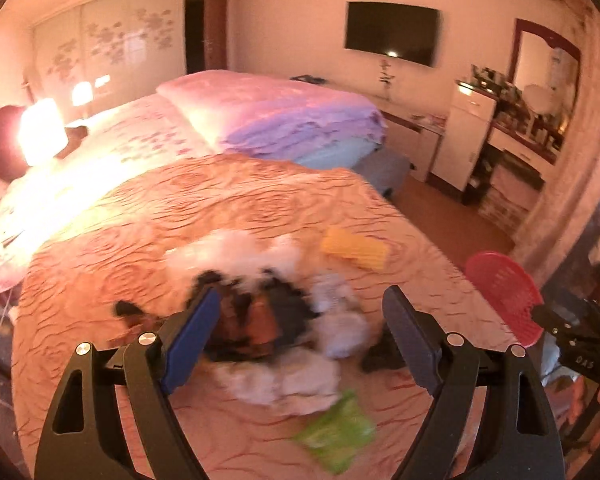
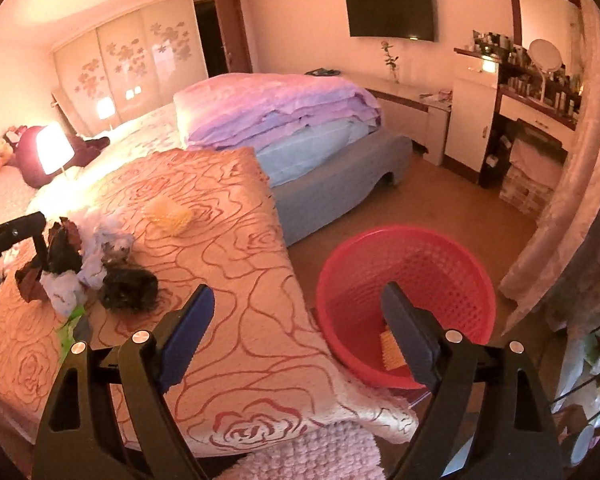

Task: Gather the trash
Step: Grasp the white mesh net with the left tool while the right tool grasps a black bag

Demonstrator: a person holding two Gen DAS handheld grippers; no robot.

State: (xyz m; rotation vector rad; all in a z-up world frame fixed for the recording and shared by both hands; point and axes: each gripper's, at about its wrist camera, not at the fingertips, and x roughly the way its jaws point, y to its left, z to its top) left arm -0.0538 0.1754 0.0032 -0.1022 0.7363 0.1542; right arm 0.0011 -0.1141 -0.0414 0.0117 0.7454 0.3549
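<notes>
A pile of trash (image 1: 276,320) lies on the orange rose-patterned bedspread (image 1: 220,208): white crumpled tissues, dark wrappers, a green wrapper (image 1: 336,432) and a yellow piece (image 1: 356,252). The picture is blurred. My left gripper (image 1: 302,296) hovers over the pile, open, with nothing between its pads. In the right wrist view the same pile (image 2: 92,264) lies far left. My right gripper (image 2: 298,296) is open and empty above the bed's corner. One of its fingers overlaps the red mesh basket (image 2: 440,264) on the floor. A yellow item (image 2: 390,346) lies inside the basket.
Folded purple and blue quilts (image 2: 284,116) lie on the bed behind. A lit lamp (image 2: 52,152) stands at the left. A dressing table (image 2: 532,112) with bottles and a wall TV (image 2: 390,10) are at the back right. Brown floor (image 2: 440,200) runs between bed and furniture.
</notes>
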